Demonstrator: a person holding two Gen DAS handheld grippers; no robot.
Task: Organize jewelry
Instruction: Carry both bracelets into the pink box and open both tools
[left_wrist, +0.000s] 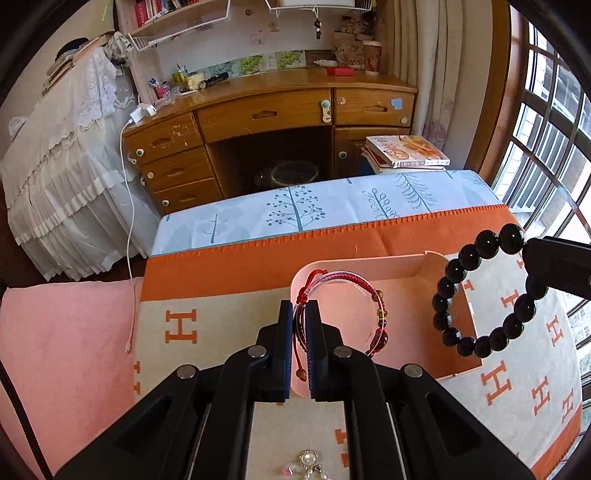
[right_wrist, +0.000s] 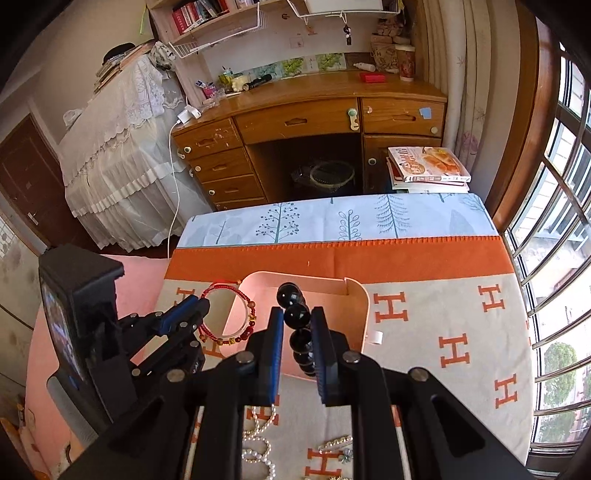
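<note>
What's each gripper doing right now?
Left gripper: shut on the red cord bracelet.
Right gripper: shut on the black bead bracelet.

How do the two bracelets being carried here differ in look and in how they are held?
The red cord bracelet is a thin braided cord with a few small coloured beads; the black bead bracelet is a ring of large glossy black beads. The left gripper pinches the red one by its cord; the right gripper clamps the black one on a bead. Both hang over the pale box, not yet dropped.
</note>
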